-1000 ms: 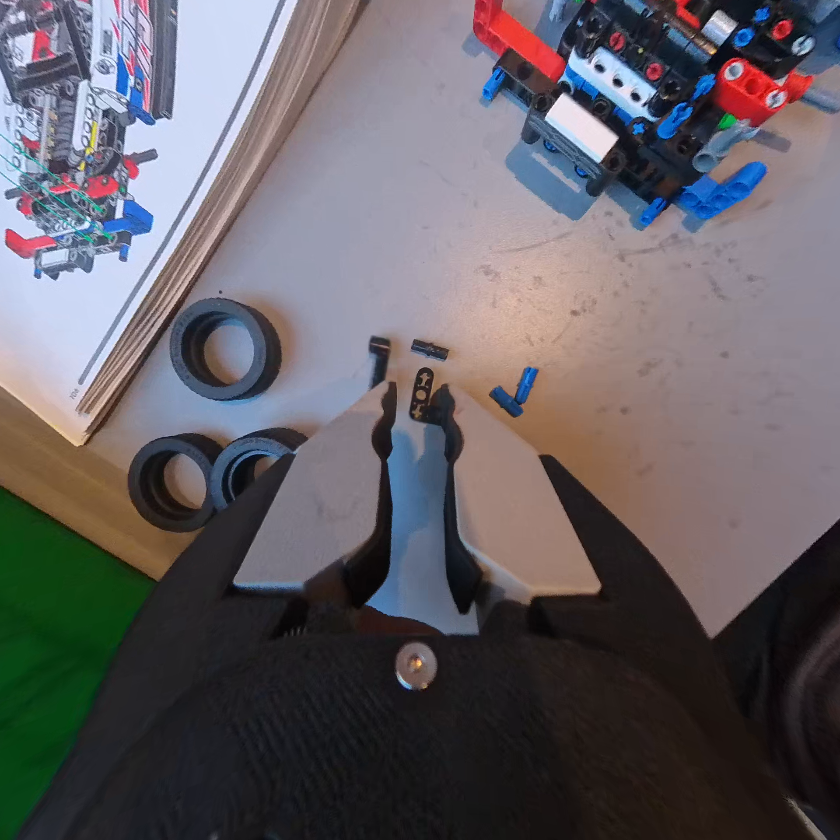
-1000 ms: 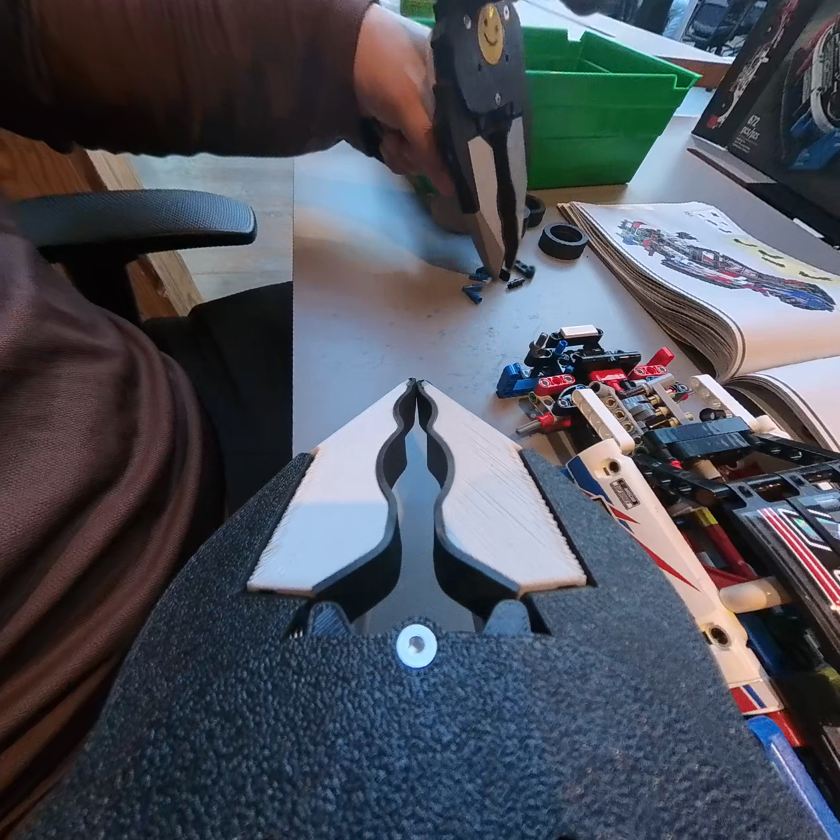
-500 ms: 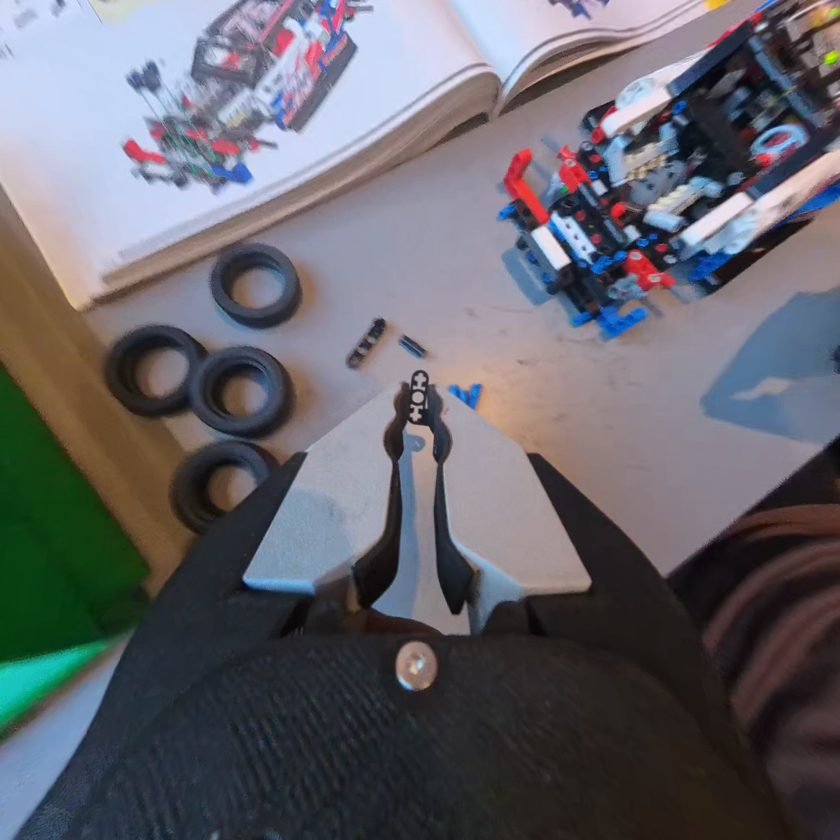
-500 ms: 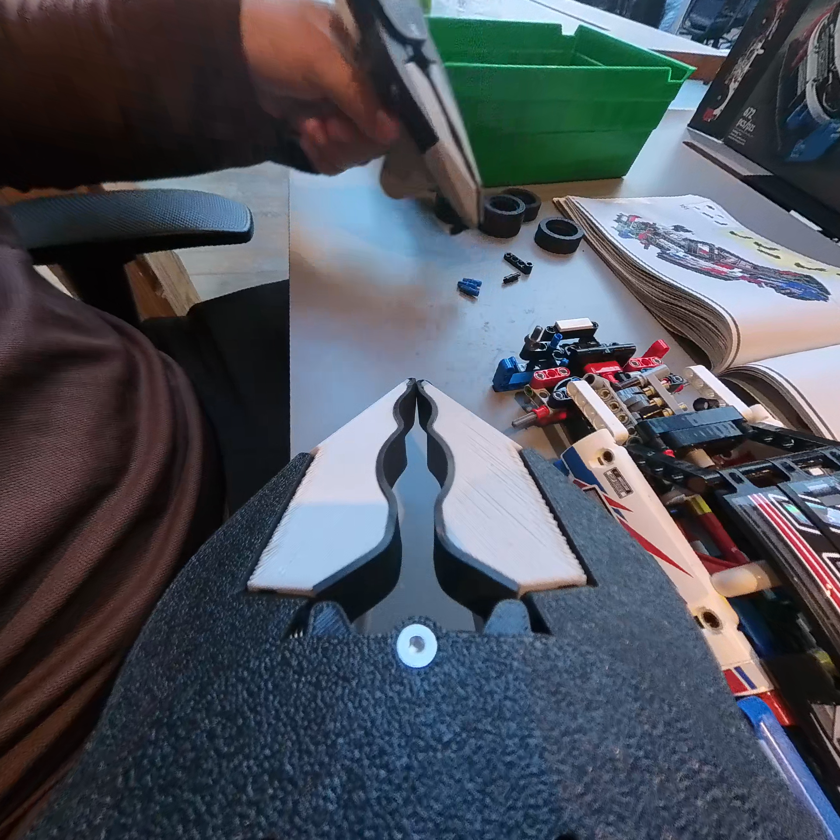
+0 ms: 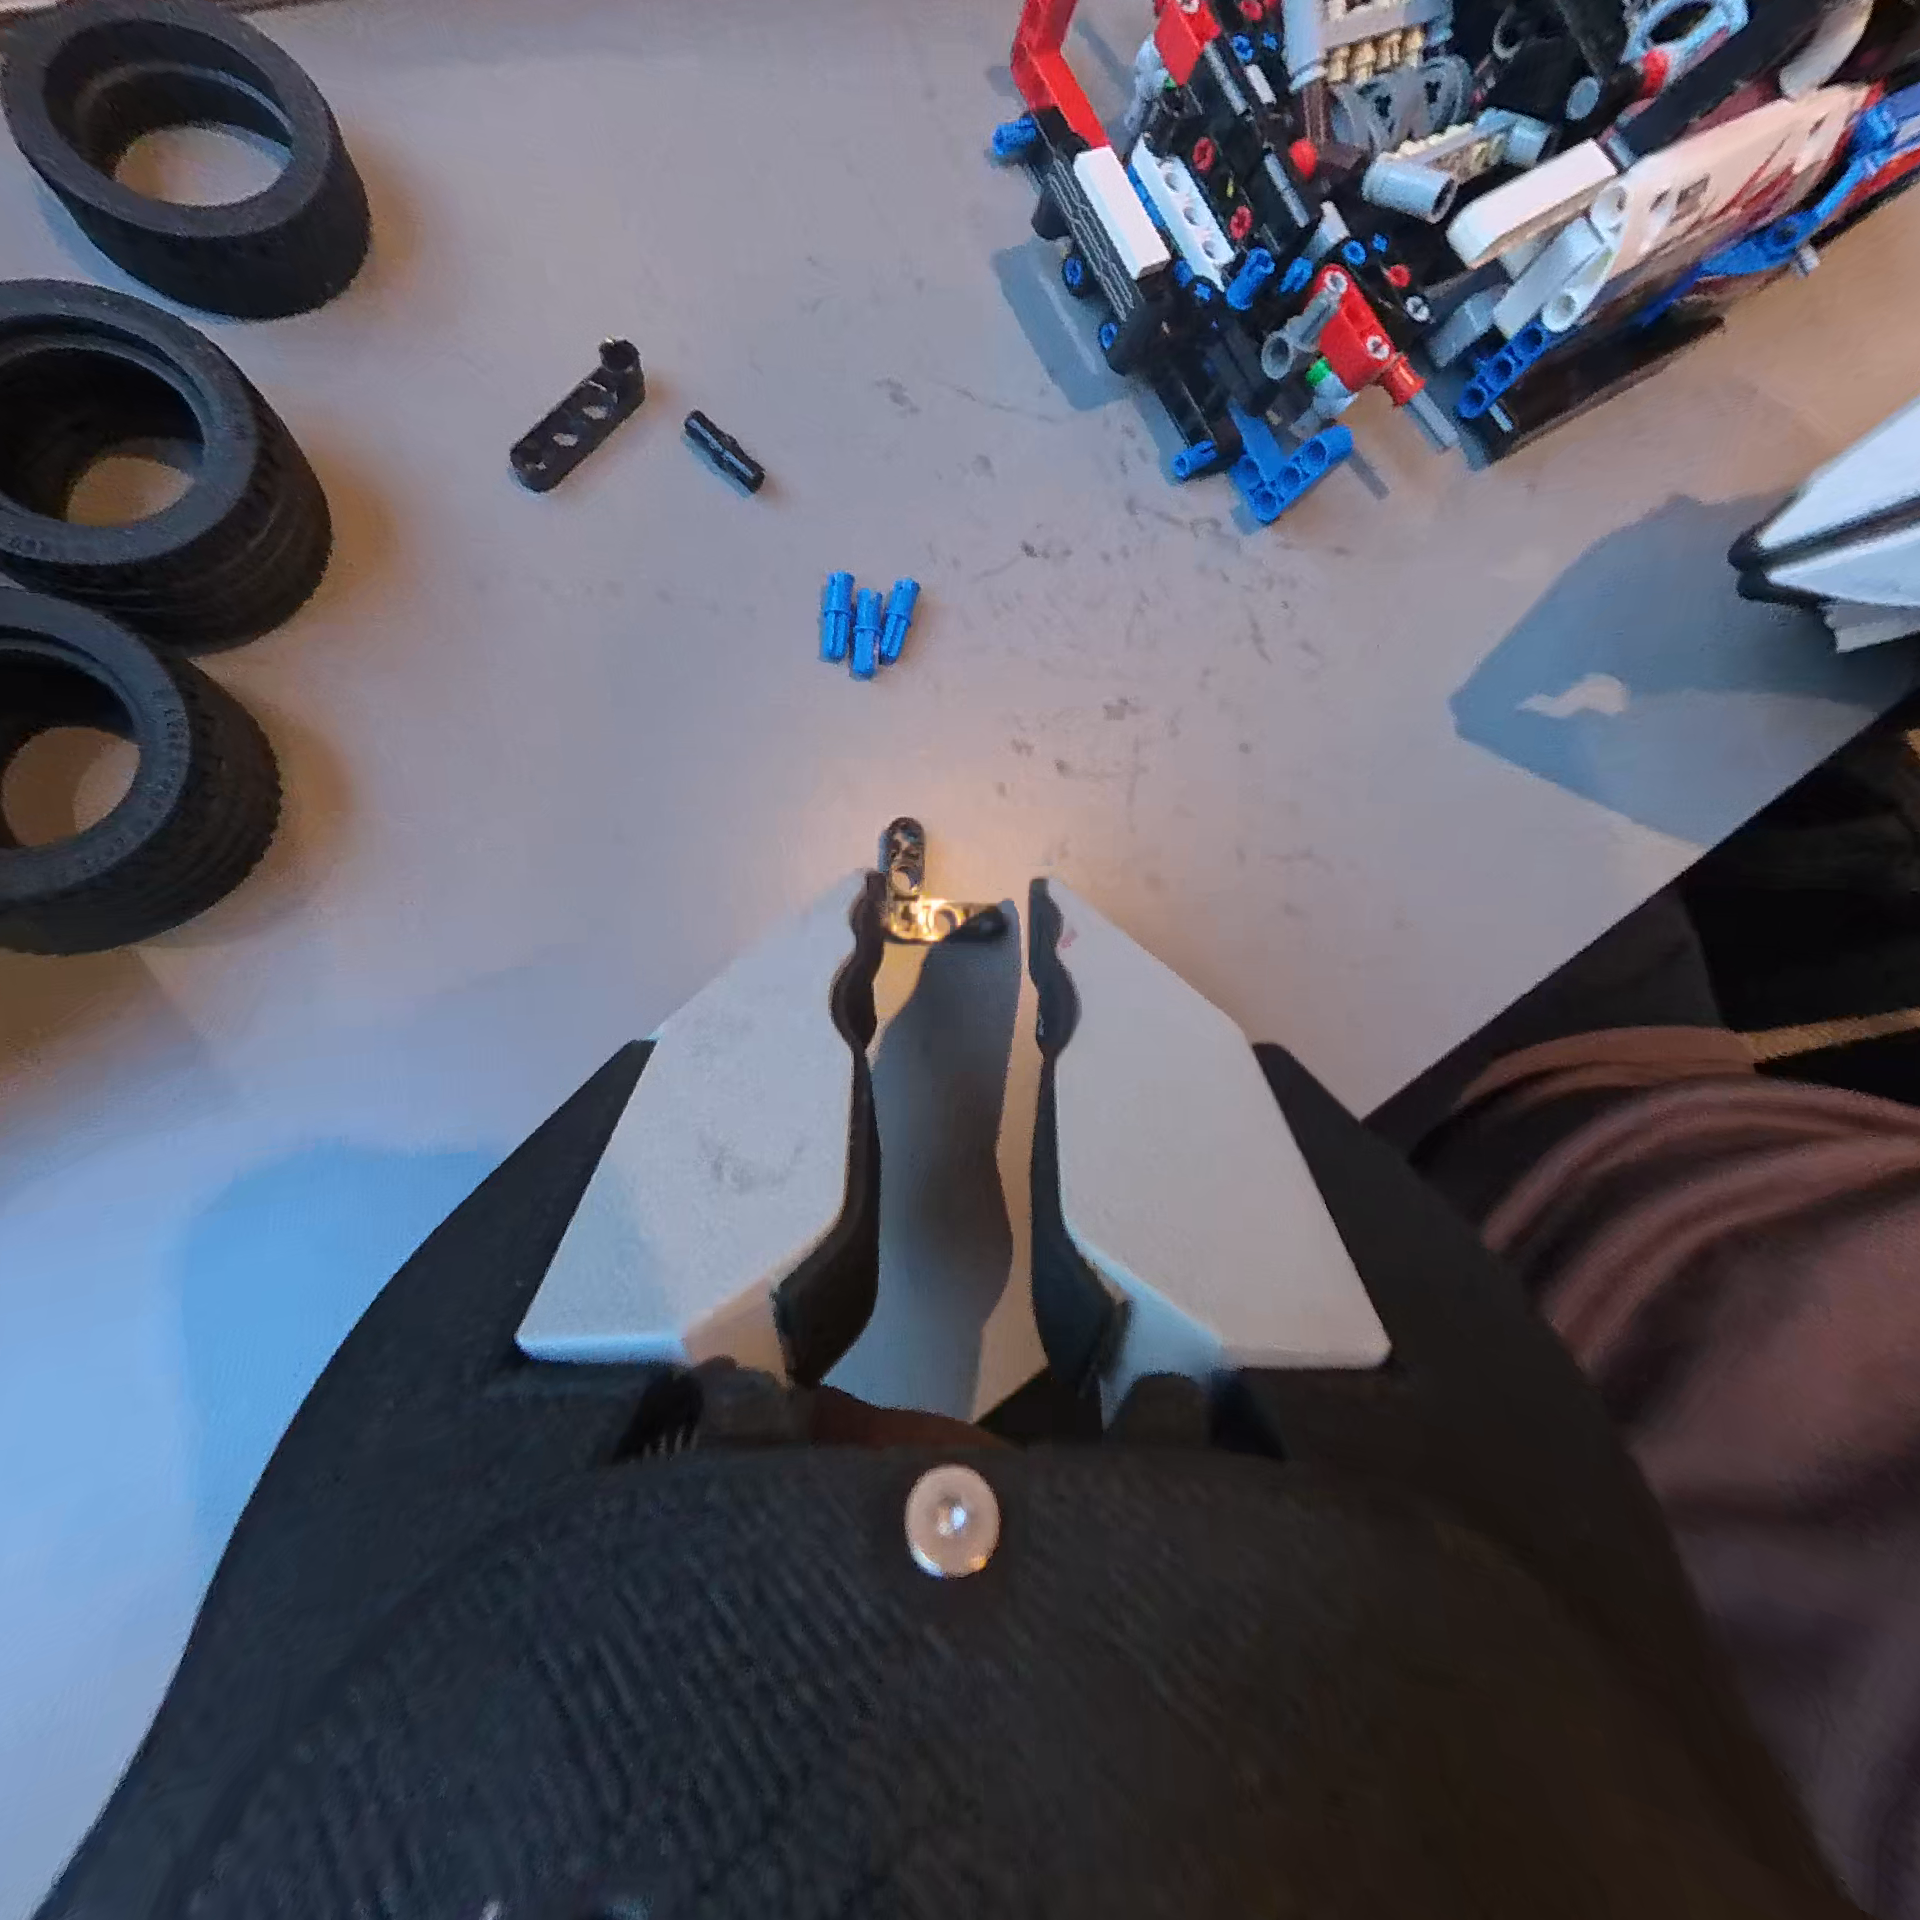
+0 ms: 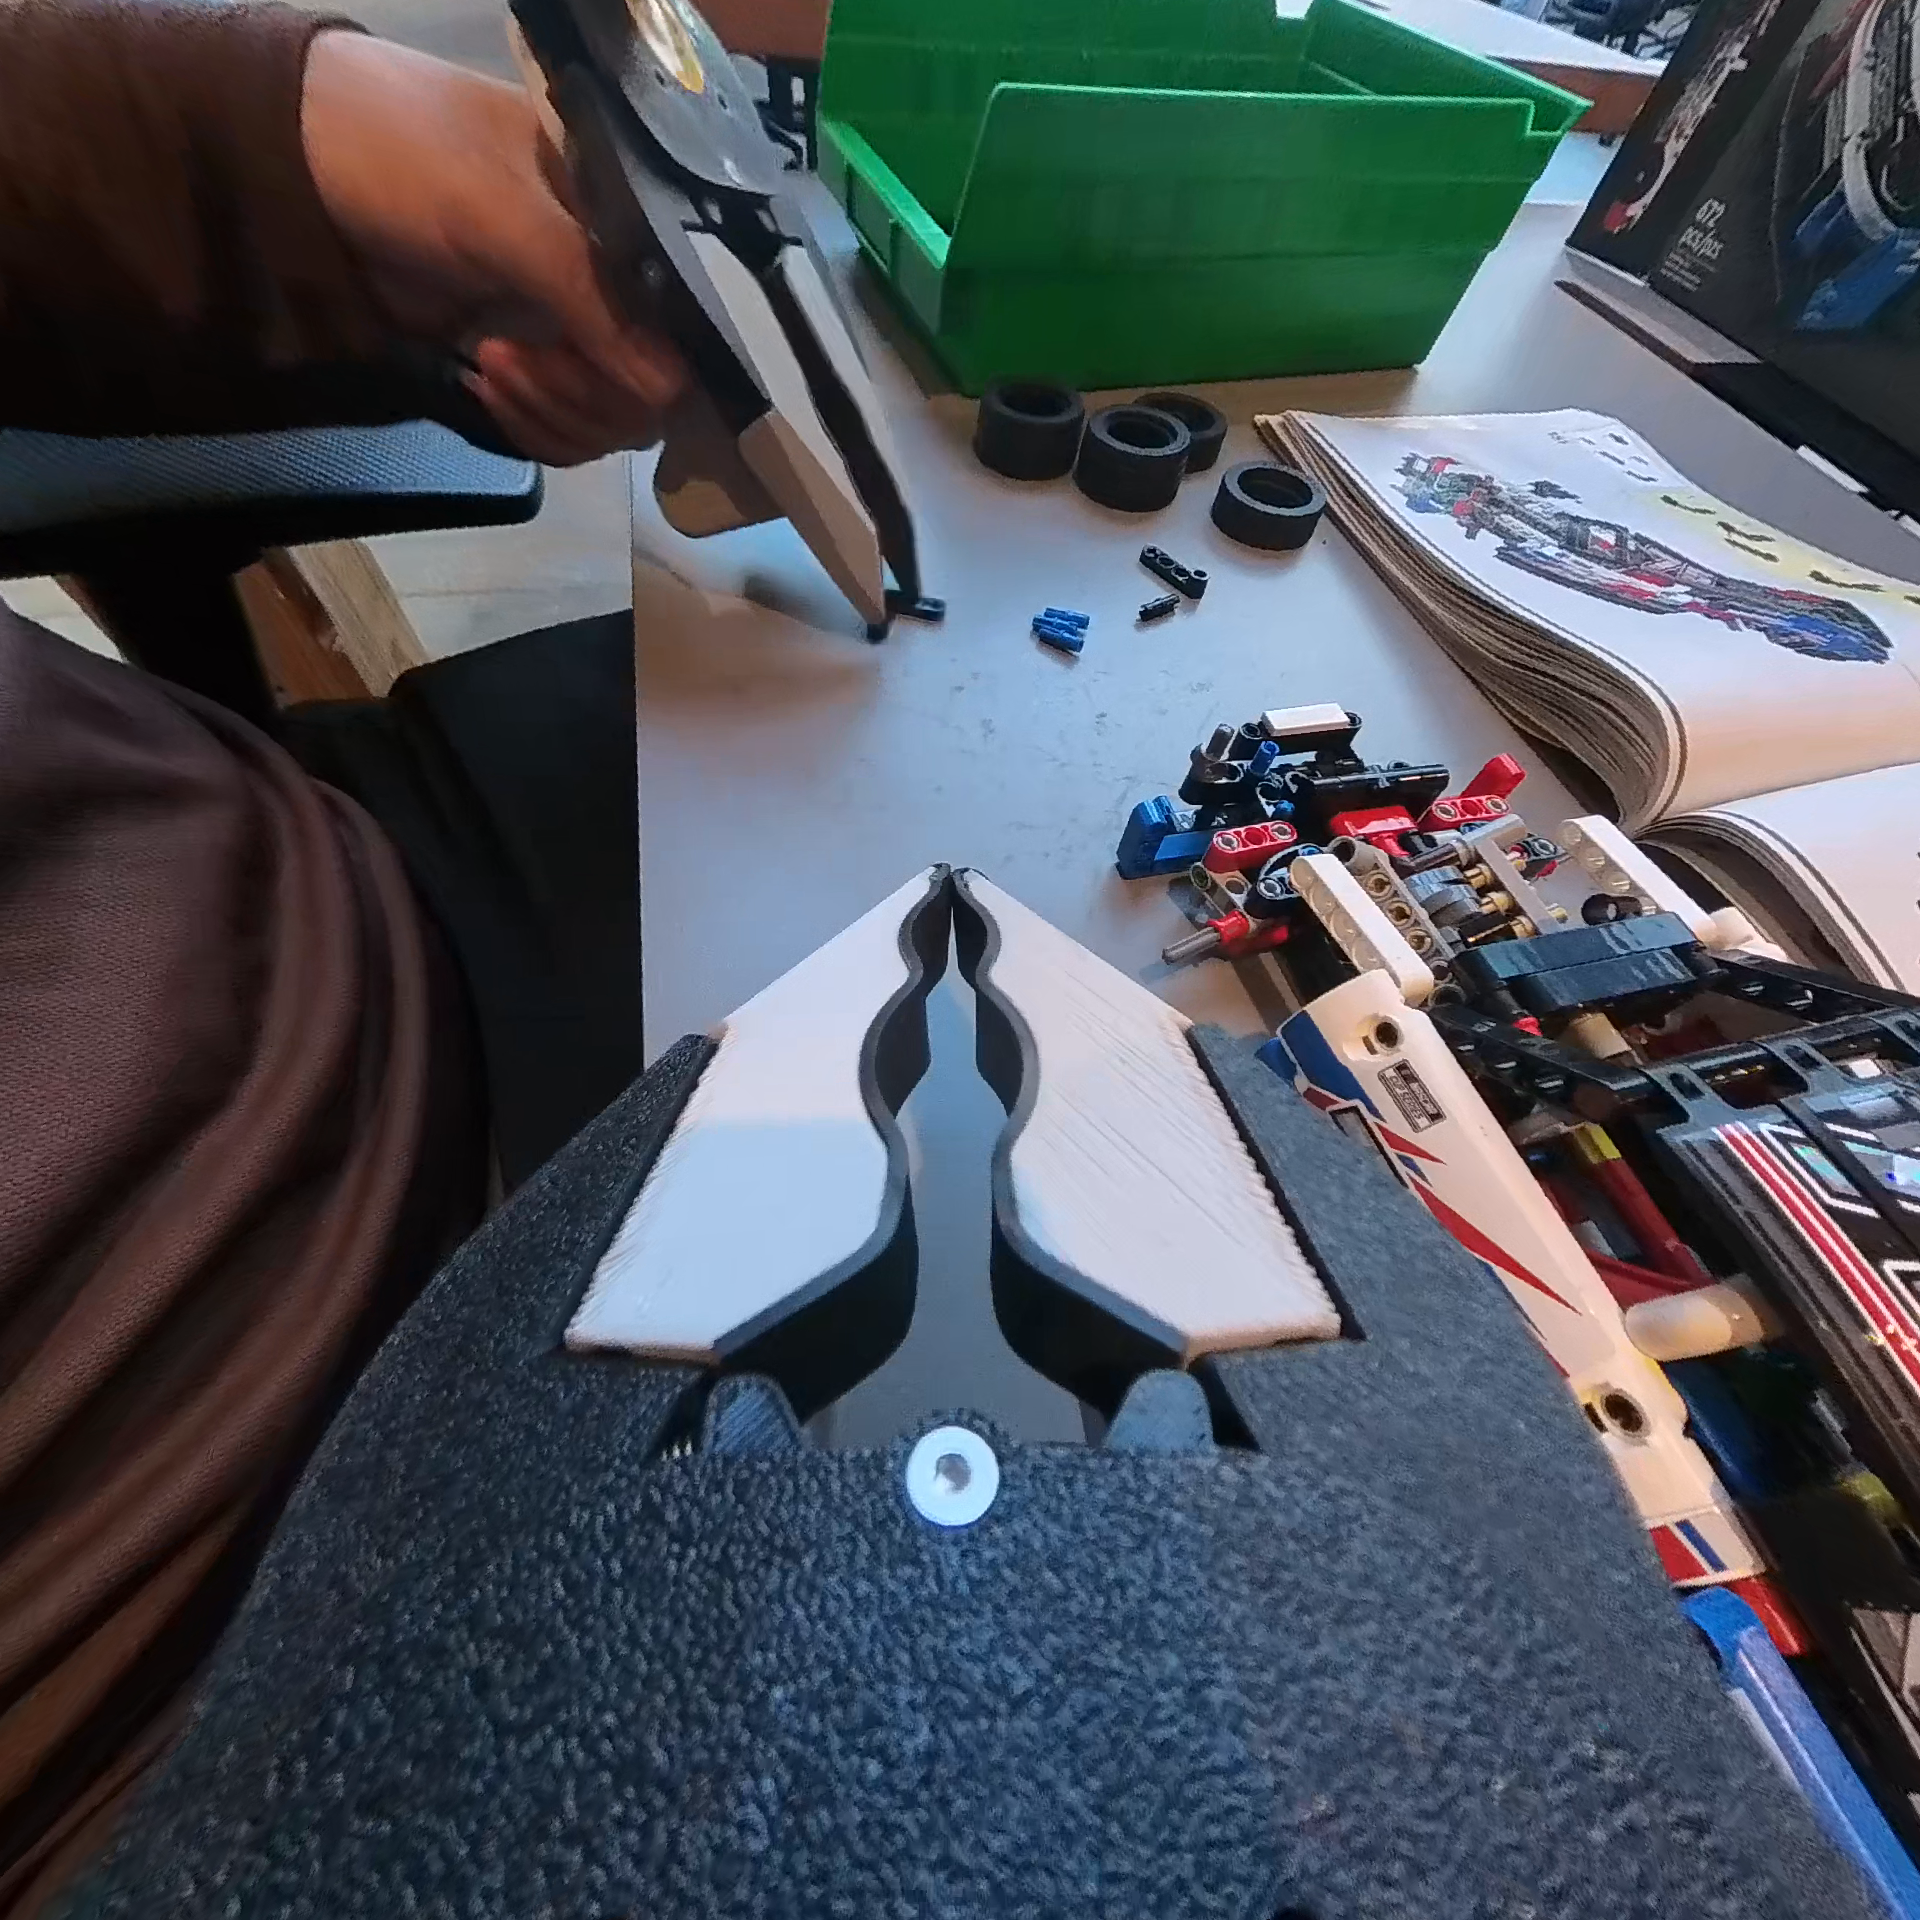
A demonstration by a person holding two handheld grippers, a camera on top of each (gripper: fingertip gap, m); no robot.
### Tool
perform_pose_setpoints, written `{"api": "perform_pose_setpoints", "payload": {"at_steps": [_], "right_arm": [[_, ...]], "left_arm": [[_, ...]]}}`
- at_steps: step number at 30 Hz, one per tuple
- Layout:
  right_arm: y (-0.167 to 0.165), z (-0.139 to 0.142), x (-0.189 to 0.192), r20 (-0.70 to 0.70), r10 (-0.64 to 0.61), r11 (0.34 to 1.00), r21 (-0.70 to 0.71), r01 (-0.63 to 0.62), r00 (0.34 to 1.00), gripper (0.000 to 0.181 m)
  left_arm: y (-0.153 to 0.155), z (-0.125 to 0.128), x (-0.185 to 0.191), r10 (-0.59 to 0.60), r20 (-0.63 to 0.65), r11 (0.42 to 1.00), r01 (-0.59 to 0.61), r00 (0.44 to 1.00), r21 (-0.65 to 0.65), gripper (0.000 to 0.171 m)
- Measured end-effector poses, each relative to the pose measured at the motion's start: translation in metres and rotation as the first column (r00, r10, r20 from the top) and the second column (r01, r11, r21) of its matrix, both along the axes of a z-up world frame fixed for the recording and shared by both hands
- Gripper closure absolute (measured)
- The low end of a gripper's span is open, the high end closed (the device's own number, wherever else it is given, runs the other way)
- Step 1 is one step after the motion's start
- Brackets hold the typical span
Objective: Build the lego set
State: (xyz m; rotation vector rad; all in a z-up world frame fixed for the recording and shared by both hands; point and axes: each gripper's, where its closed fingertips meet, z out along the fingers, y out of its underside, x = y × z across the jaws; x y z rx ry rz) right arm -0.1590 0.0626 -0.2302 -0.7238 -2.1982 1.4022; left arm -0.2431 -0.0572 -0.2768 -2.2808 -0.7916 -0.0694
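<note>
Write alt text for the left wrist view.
Open left tongs sit at a small black L-shaped piece on the grey table. Beyond lie blue pins, black tyres and the half-built car.

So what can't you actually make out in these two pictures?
- Small black piece at the left tongs: left wrist view, glare and the tips hide whether it is gripped or lying free.
- Lego car: its far end is cut off by the edge in both views.
- Green bin: right wrist view, its walls hide any contents.
- Tyres: left wrist view, cut by the left edge.
</note>
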Motion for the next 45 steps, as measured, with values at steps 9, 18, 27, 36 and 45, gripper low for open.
{"api": "perform_pose_setpoints", "payload": {"at_steps": [9, 18, 27, 36, 45], "right_arm": [[-0.001, -0.001, 0.0, 0.003, 0.005, 1.0, 0.007, -0.005, 1.0, 0.181], [0.001, -0.002, -0.003, 0.02, -0.01, 1.0, 0.003, 0.01, 1.0, 0.181], [0.003, 0.002, -0.003, 0.004, -0.023, 1.0, -0.02, 0.023, 1.0, 0.181], [0.004, 0.004, -0.001, 0.045, 0.006, 0.997, -0.075, -0.003, 0.999, 0.181], [0.002, 0.006, -0.001, 0.082, 0.052, 0.992, -0.12, -0.042, 0.995, 0.181]], "left_arm": [[-0.021, 0.007, 0.022, -0.121, 0.022, 0.992, 0.121, 0.992, 0.021, 0.146], [-0.019, -0.003, 0.013, -0.205, -0.058, 0.978, 0.202, 0.977, -0.052, 0.156], [-0.01, 0.001, 0.018, -0.24, -0.068, 0.97, 0.242, 0.968, 0.022, 0.147], [-0.018, 0.014, -0.012, -0.206, -0.418, 0.968, 0.247, 0.885, 0.048, 0.145], [-0.013, 0.009, -0.001, -0.276, -0.252, 0.939, 0.316, 0.927, 0.134, 0.15]]}}
